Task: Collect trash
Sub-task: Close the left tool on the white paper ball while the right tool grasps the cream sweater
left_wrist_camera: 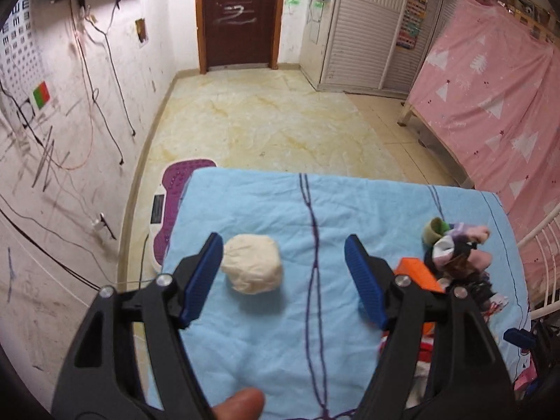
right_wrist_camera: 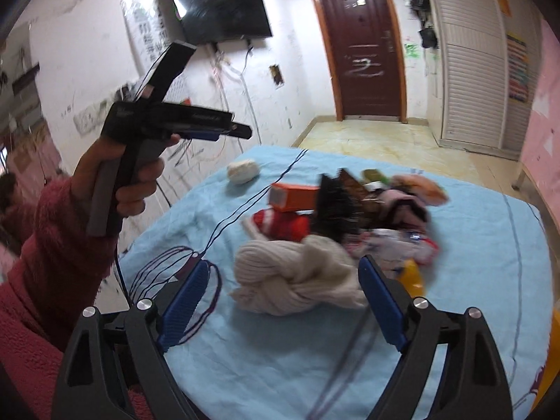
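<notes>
Crumpled white paper, balled into a wad (left_wrist_camera: 252,263), is taken for the trash to be collected; it lies alone on the blue bedcover (left_wrist_camera: 266,343), toward the cover's far left corner, well apart from everything else. The left gripper (left_wrist_camera: 283,274) is held above it with its jaws spread wide and nothing between them; the wad sits just beside the left blue pad (left_wrist_camera: 201,280), off-centre in the gap, so a small shift leftward is judged necessary before a closing would catch it squarely. In the right wrist view this tool is seen raised clear of the cover in a red-sleeved hand (right_wrist_camera: 134,178), pointing forward over the wad, which suggests an approach from above and not yet a grasp.

The right gripper (right_wrist_camera: 280,301) is likewise wide and empty; it is poised low over the near edge of the cover, with a twisted cream knit garment (right_wrist_camera: 297,280) lying between and beyond its pads (contact cannot be told from this view). Behind the garment, a heap of clothes (right_wrist_camera: 385,206) and an orange box (right_wrist_camera: 295,197) are crowded toward the right side; whether any of these counts as trash cannot be told. No bin or bag is visible in either view.
</notes>
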